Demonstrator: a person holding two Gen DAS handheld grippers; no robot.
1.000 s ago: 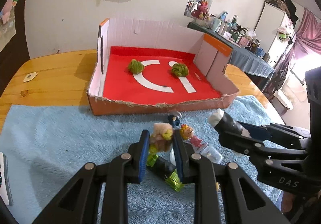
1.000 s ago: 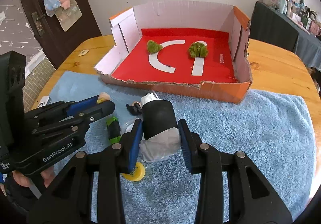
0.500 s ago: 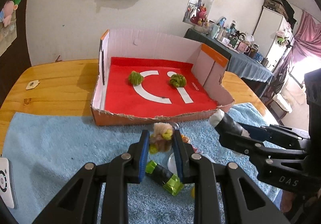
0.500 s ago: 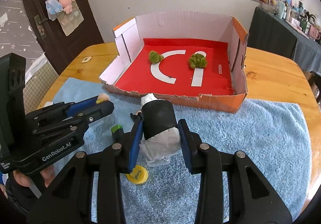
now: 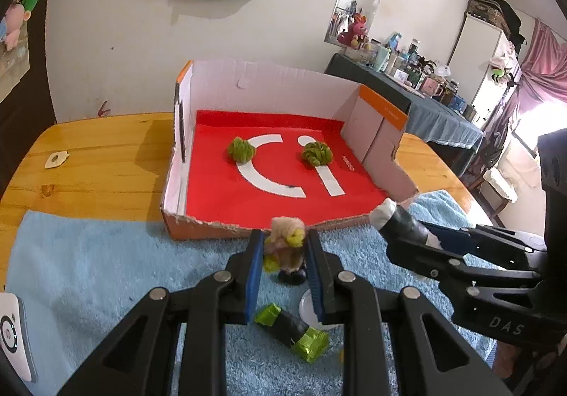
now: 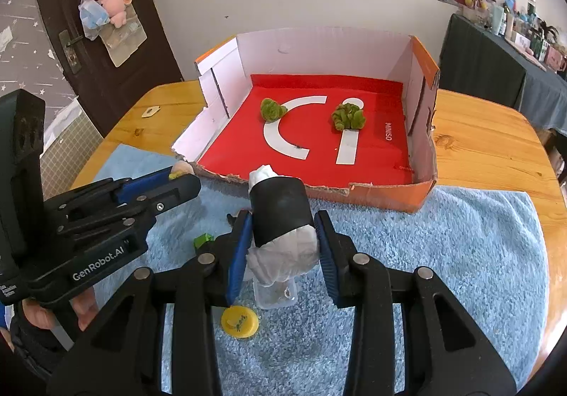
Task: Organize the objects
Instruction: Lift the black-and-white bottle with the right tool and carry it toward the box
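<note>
**Two loaded grippers held just short of the box's torn front edge**

The left gripper [image 5: 285, 256] is closed on a small fuzzy toy [image 5: 284, 243], tan with yellow-green tufts, pinched between its blue pads. The right gripper [image 6: 282, 236] is clamped on a black roll [image 6: 280, 210] with white paper stuffed in both ends. The roll's long axis runs along the fingers, so it points straight ahead at the box.

Both held things hang above a blue towel [image 6: 443, 254] that covers the near half of a wooden table [image 5: 99, 165]. The cardboard box [image 6: 423, 188] lies directly ahead of both grippers. It is open at the top, with a red floor, a low ragged front wall and taller walls at the back and sides. Two green tufts [image 6: 272, 109] already sit inside, well apart.

In the left wrist view the toy appears right at the front wall, though it may be a little short of it. The roll's front tip sits at about the same line, towards the box's right corner. Neither hand is clearly nearer.

Below the grippers, on the towel, lie a black tube with green ends [image 5: 290, 328], a yellow cap [image 6: 239, 319] and a clear plastic piece [image 6: 274, 295].
</note>
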